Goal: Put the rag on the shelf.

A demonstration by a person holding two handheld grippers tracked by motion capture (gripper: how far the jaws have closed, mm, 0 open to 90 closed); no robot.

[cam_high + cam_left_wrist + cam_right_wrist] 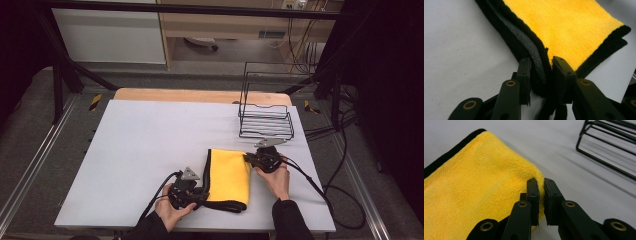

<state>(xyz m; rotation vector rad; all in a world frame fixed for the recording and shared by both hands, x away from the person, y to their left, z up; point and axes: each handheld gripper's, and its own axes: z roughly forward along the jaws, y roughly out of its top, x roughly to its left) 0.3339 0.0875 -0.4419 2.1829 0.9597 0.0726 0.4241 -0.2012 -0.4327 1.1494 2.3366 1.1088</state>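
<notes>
A folded yellow cloth (229,175) with black trim lies on the white table (150,145) near the front right. My left gripper (202,195) is at the cloth's near left corner. In the left gripper view its jaws (541,61) are shut on the thick black folded edge of the cloth (564,27). My right gripper (248,159) is at the cloth's far right edge. In the right gripper view its jaws (541,181) stand almost together, pinching the rounded fold of the yellow cloth (474,195).
A black wire rack (266,122) stands at the back right of the table, just beyond my right hand; its bars (609,147) cross the right gripper view's upper right. Cables trail off the table's right side.
</notes>
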